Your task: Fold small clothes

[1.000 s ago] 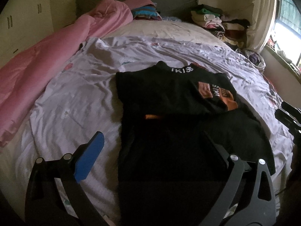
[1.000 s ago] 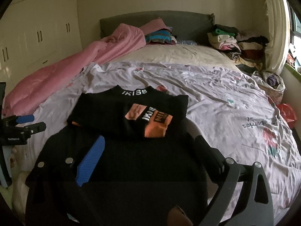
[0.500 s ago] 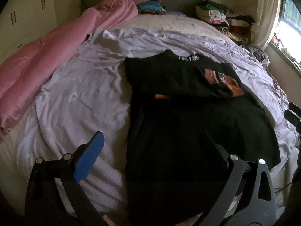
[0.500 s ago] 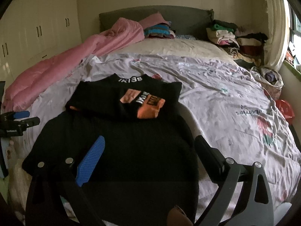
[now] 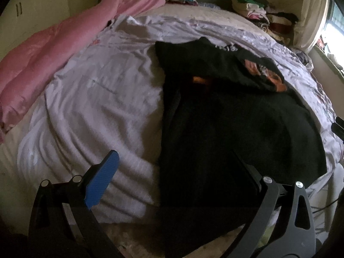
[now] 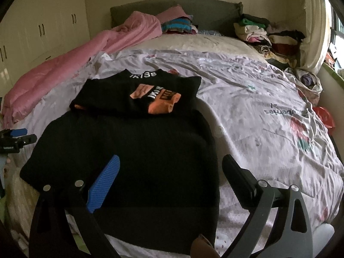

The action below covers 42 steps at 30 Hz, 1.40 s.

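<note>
1. Both fingers of the left gripper (image 5: 174, 172) stand wide apart with nothing between them; its blue pad (image 5: 102, 181) hangs over the pale bedsheet (image 5: 103, 99), its other finger over dark cloth.
2. Right gripper (image 6: 169, 177) is likewise spread, holding nothing; its blue-padded finger (image 6: 103, 183) sits above the near part of the garment, the dark finger (image 6: 238, 178) above the sheet just past the garment's right edge.
3. Black sweater (image 6: 133, 150) lies flat on the bed, hem toward the cameras, reaching the near edge of the mattress; its upper part is folded down so that the sleeves, with orange cuffs (image 6: 161, 105) and white lettering, rest across the chest; a collar with white letters (image 6: 143, 74) points to the headboard.
4. From the left wrist the same sweater (image 5: 232, 124) fills the middle and right of the view; the picture is blurred there.
5. Pink quilt (image 6: 64, 64) runs along the bed's left side; stacked folded clothes (image 6: 262, 34) sit near the headboard on the right, a smaller striped pile (image 6: 177, 24) beside the quilt.
6. Left gripper's tip (image 6: 15, 138) shows at the left edge of the right wrist view, beside the sweater's left corner.
</note>
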### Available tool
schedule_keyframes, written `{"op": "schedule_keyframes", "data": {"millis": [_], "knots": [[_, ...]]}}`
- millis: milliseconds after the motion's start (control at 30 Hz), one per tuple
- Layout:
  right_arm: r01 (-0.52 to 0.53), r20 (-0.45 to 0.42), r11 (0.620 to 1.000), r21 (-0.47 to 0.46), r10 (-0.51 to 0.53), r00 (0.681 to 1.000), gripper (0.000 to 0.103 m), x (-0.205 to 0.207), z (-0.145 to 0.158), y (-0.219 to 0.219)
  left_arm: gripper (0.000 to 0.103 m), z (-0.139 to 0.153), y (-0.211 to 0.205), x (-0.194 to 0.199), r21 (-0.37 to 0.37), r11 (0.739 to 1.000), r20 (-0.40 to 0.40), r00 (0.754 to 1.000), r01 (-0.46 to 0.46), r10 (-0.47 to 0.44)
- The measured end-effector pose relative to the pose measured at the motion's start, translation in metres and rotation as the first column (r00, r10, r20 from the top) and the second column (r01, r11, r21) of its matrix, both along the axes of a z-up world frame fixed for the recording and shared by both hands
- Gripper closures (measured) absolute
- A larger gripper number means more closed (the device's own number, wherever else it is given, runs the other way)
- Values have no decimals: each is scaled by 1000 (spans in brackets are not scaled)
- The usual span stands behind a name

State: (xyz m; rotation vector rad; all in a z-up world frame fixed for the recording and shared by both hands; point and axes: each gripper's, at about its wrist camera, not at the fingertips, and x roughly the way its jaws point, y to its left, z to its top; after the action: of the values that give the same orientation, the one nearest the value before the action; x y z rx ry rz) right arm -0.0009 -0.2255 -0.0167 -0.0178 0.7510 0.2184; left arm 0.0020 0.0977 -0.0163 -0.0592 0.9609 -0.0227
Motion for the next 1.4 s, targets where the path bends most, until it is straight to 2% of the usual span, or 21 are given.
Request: {"op": "schedule_keyframes", "data": {"millis": [133,233,367,433,533,600,633,700,767,967,1167,1200,1267,1400], "knots": [[-2,-8,1000,-2,2,1000,8,-5,-5,-2,10,-8,7,-9,-32,999,-19,1000,-4,4],[1,-17,1000,-5,-1,1000,8,-8,-9,-5,10,-17,14,-17,-95,995,-51,999,-10,5],[6,-29,1000,-3,-6,1000,8,-10,-15,-9,10,-22,19,-26,-130,991,-63,998,-19,11],[6,-37,1000,0,-6,999,8,-11,-17,-10,15,-25,21,-31,-149,989,-70,998,-14,4],[0,-44,1000,-5,0,999,8,-14,-20,-10,29,-30,24,-37,-189,982,-92,996,-9,-9],[-4,-50,1000,-3,4,999,8,-17,-22,-11,45,-33,23,-40,-211,977,-103,994,1,-23],[-9,-57,1000,1,9,998,8,-19,-23,-12,48,-35,23,-41,-227,974,-113,993,7,-33],[-13,-64,1000,3,13,998,8,-21,-25,-13,62,-39,20,-43,-243,970,-127,991,19,-51],[-20,-78,1000,3,20,997,8,-24,-29,-15,69,-42,15,-44,-250,968,-139,988,33,-69],[-32,-135,999,31,36,990,8,-32,-39,-26,70,-52,4,-41,-225,973,-164,983,46,-85],[-31,-191,999,30,37,981,8,-40,-52,-36,82,-51,2,-42,-218,975,-161,984,42,-79],[-37,-199,999,28,42,979,9,-41,-54,-37,82,-51,1,-41,-217,975,-161,984,44,-80],[-44,-219,999,22,48,975,18,-43,-60,-38,82,-52,1,-41,-214,976,-162,984,44,-80],[-29,-252,999,22,34,967,18,-40,-72,-41,82,-52,0,-40,-217,975,-163,984,42,-78]]}}
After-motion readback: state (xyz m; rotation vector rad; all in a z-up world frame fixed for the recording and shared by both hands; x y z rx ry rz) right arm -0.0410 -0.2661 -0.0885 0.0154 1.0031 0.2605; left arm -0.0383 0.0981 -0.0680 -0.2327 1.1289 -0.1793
